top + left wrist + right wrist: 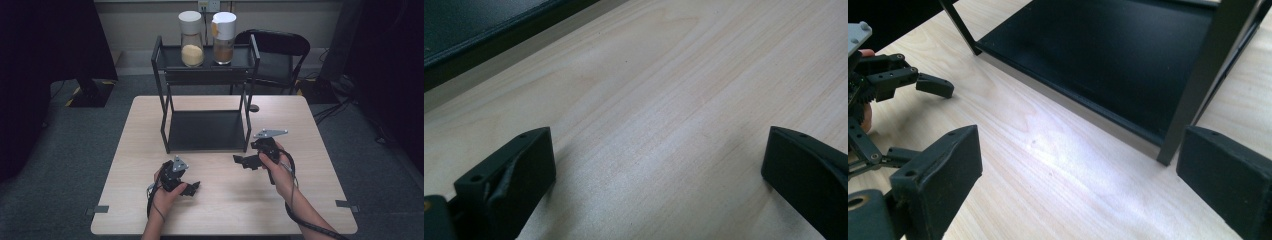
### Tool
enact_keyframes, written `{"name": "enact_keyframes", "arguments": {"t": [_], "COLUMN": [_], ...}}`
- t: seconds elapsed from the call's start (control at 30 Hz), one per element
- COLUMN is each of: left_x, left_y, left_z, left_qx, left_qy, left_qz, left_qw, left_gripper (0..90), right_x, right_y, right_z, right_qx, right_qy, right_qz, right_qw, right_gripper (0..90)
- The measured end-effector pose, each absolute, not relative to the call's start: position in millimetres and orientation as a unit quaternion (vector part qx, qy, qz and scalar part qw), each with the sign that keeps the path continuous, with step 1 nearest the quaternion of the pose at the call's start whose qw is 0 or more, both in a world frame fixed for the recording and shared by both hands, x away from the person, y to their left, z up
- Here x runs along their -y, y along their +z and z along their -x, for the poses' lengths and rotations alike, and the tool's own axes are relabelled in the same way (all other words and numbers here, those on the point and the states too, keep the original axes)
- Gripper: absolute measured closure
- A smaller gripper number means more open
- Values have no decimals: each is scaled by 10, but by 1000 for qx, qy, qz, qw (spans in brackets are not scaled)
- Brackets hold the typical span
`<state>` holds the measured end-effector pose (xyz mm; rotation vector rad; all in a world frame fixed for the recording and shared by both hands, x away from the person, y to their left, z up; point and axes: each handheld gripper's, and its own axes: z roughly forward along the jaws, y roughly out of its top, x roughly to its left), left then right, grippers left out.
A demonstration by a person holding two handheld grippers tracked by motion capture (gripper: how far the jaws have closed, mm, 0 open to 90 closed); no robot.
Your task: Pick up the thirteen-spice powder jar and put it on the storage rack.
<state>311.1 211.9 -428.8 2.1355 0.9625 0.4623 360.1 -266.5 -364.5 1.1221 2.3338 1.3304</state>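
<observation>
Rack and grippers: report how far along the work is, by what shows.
Done: two jars, one with yellow contents and one with brown, stand on the top shelf of the rack. In hand: nothing; the left gripper and right gripper are open over the table. Left: the bottom shelf holds nothing; no jar stands on the table to move.

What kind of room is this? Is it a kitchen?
Probably not a kitchen; more likely an office or test room. A plain wooden table stands on grey carpet, with a folding chair and floor cables behind. Two jars sit on a black rack.
</observation>
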Motion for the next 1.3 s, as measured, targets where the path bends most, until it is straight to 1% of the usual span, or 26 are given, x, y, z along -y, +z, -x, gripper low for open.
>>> {"name": "enact_keyframes", "arguments": {"t": [0.5,1.3], "left_x": [-2119,-2119], "left_y": [-4288,-4288], "left_z": [-3111,-3111], "left_qx": [-375,-375], "left_qy": [180,180], "left_qz": [-832,-831], "left_qw": [368,368], "left_gripper": [2,2], "right_x": [2861,3389], "right_y": [-3814,-4049], "right_z": [-3502,-3330], "right_qx": [-795,-776], "right_qy": [445,443], "right_qz": [-394,-430], "right_qw": [122,131], "right_gripper": [36,39]}}
